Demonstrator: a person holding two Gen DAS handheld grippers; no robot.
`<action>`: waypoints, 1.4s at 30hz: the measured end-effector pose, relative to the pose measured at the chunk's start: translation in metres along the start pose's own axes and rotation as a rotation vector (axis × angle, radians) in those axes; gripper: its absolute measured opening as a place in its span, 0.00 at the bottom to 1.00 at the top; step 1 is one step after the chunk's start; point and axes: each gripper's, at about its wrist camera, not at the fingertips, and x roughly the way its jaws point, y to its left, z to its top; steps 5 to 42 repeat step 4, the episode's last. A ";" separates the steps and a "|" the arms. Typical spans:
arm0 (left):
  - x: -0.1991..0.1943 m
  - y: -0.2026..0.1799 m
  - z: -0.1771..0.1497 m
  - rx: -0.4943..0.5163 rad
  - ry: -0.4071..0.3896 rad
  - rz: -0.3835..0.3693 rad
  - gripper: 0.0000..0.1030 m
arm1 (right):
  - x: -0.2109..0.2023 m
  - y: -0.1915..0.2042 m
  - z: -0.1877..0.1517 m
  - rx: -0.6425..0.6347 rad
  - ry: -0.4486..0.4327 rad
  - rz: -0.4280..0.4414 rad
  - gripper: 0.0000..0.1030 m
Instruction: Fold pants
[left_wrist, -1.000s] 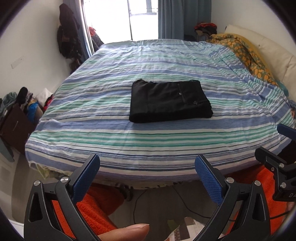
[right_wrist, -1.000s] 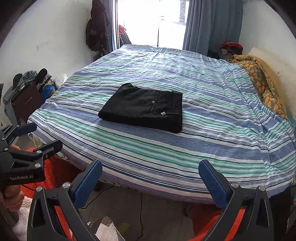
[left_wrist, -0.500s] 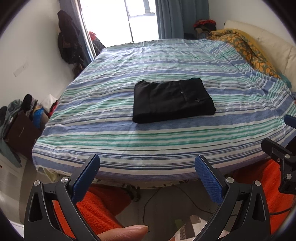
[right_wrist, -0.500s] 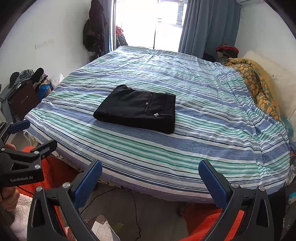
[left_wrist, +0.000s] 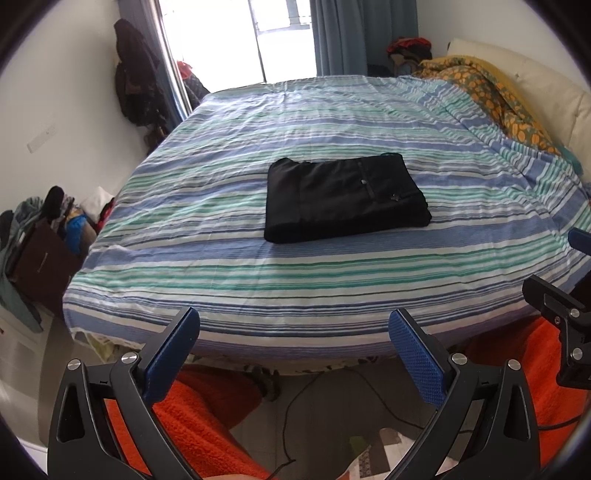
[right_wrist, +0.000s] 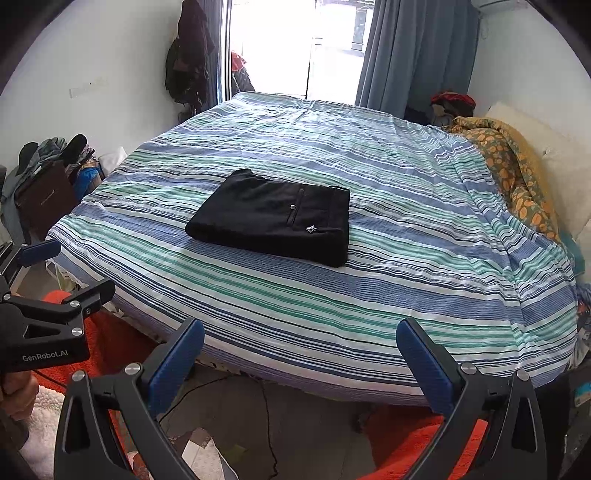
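Note:
The black pants (left_wrist: 343, 197) lie folded into a flat rectangle near the middle of the striped bed (left_wrist: 295, 288); they also show in the right wrist view (right_wrist: 273, 216). My left gripper (left_wrist: 293, 343) is open and empty, held off the bed's near edge above the floor. My right gripper (right_wrist: 299, 354) is open and empty too, also short of the near edge. Each gripper shows at the side of the other's view: the right one (left_wrist: 561, 295) and the left one (right_wrist: 55, 273).
An orange rug (left_wrist: 207, 417) and a cable (left_wrist: 295, 413) lie on the floor below the grippers. A yellow patterned blanket (right_wrist: 513, 166) and pillow sit at the bed's right. Clothes and bags (left_wrist: 40, 236) pile by the left wall. Window and curtains stand beyond the bed.
Both grippers have drawn back and risen slightly from the bed, so the bed looks farther away. The pants have not moved. Both grippers stay open.

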 end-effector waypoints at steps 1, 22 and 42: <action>0.000 0.000 0.000 -0.002 -0.003 0.000 0.99 | 0.000 0.000 0.000 0.001 0.000 0.001 1.00; -0.003 -0.001 0.000 0.002 -0.014 0.006 0.99 | -0.001 0.000 -0.001 0.003 -0.004 0.002 1.00; -0.003 -0.001 0.000 0.002 -0.014 0.006 0.99 | -0.001 0.000 -0.001 0.003 -0.004 0.002 1.00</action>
